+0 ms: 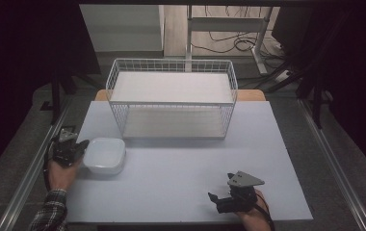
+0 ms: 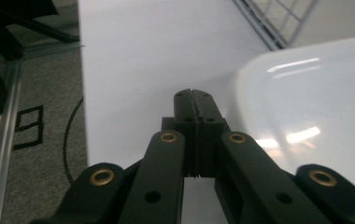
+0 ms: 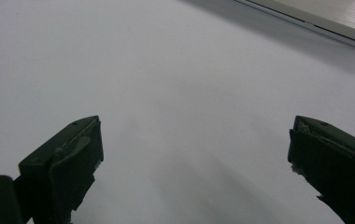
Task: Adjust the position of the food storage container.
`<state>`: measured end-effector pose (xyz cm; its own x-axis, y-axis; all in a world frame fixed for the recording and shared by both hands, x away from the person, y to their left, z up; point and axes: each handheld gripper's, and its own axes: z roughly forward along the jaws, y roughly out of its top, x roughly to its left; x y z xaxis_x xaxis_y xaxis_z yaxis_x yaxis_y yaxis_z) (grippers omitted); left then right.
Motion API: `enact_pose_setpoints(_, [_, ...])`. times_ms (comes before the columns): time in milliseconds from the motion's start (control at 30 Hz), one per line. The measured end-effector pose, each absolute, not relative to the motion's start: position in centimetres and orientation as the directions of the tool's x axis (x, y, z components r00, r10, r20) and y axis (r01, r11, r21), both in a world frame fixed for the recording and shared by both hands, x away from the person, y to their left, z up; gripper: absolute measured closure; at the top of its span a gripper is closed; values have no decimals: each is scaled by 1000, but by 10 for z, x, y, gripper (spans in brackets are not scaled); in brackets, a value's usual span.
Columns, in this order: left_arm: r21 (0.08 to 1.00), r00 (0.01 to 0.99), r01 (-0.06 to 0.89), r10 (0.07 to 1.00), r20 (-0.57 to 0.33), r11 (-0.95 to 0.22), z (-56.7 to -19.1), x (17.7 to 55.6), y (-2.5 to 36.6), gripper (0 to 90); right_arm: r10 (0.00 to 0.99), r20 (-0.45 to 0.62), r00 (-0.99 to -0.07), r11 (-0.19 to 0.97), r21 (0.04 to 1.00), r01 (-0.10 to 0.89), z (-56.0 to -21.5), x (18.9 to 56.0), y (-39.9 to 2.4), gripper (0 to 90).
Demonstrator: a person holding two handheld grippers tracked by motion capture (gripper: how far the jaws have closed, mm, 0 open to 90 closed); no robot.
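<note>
My clenched left gripper (image 2: 194, 100) nosed beside the white bowl (image 1: 104, 155), empty, while my right gripper (image 3: 194, 154) rested released near the table (image 1: 181, 163) edge, waiting.

The left gripper (image 1: 81, 146) is low at the left side, its jaws pressed together with nothing between. The right gripper (image 1: 219, 198) is near the front edge, jaws wide apart
</note>
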<state>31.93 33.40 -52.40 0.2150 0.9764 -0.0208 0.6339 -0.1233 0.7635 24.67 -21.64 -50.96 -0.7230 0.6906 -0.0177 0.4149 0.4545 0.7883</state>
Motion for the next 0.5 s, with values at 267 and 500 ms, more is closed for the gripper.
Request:
enact_pose_setpoints(267, [781,223,621,970,-96,-65,-530,310,331,900,688,-16,-726,457,787,415,-510,247,-216,36])
enact_pose_setpoints(500, [783,249,616,964,-89,-87,-531,306,321,900,686,-17,-728,460,785,415,-509,246,-216,37])
